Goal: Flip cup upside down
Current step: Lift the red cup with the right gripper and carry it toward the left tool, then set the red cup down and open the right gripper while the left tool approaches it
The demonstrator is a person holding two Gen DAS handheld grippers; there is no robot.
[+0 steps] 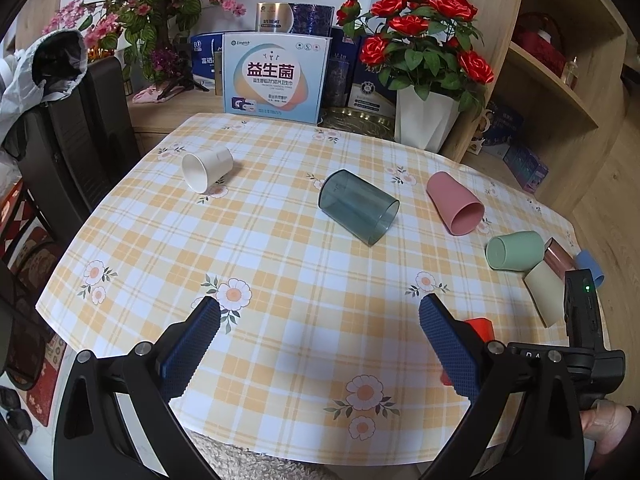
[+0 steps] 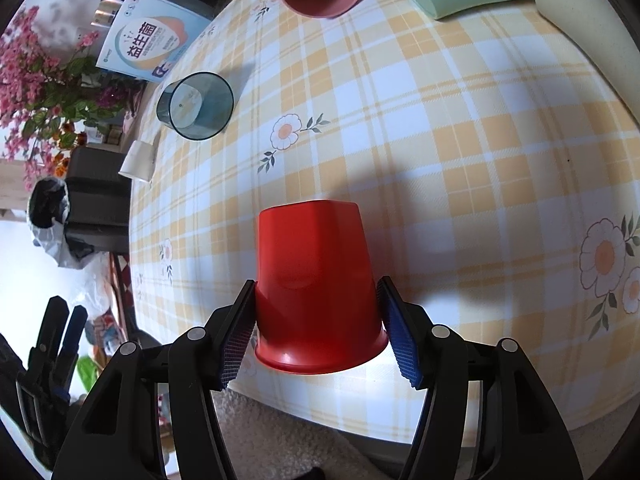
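Note:
A red cup (image 2: 316, 288) sits between the blue pads of my right gripper (image 2: 318, 324), which is shut on it near the rim; its closed base points away from the camera, over the table's near edge. A sliver of the red cup (image 1: 480, 328) shows behind the right finger in the left wrist view. My left gripper (image 1: 320, 344) is open and empty above the checked tablecloth (image 1: 280, 264). Other cups lie on their sides: white (image 1: 206, 169), dark teal transparent (image 1: 358, 212), pink (image 1: 454, 204), green (image 1: 514, 250) and cream (image 1: 546, 292).
A rose-gold cup (image 1: 558, 258) and a blue cup (image 1: 590, 264) lie at the right edge. Boxes (image 1: 276, 76), a white vase of red roses (image 1: 426, 120) and pink flowers (image 1: 132, 12) stand at the back. A dark chair (image 1: 76, 140) is left, wooden shelves (image 1: 560, 80) right.

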